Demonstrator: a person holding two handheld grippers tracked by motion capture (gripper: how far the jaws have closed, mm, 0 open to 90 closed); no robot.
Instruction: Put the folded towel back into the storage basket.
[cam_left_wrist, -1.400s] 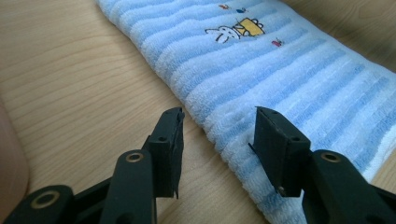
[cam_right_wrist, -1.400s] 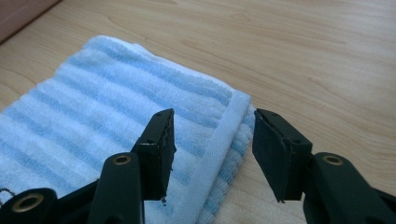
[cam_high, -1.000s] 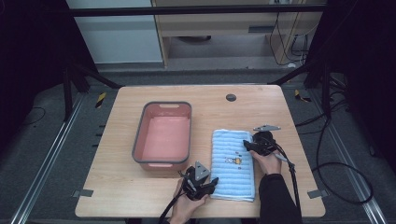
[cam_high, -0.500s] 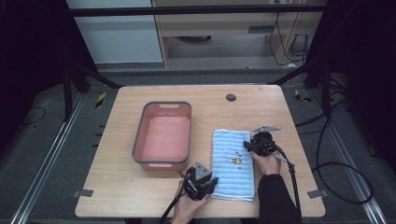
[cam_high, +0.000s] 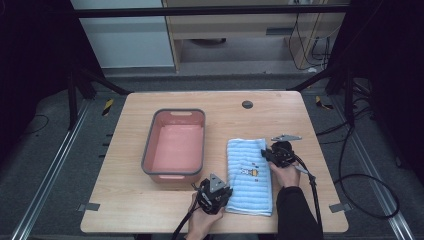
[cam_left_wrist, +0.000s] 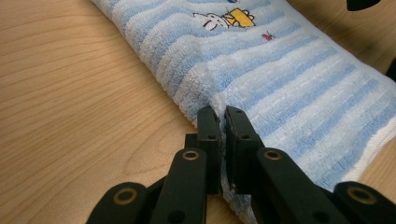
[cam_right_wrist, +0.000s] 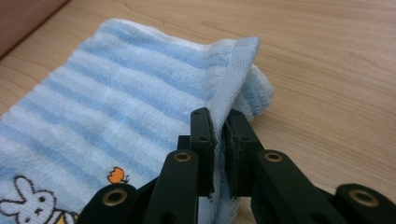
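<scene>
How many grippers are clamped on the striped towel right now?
2. The left gripper pinches the blue striped towel at its near left edge; the right gripper pinches its far right corner, lifting the hem. Both sets of jaws have just been closing on the fabric.

Both sets of jaws have just been closing: the left gripper (cam_left_wrist: 219, 122) now pinches the towel (cam_high: 250, 175) edge, and the right gripper (cam_right_wrist: 220, 125) clamps its corner.
</scene>
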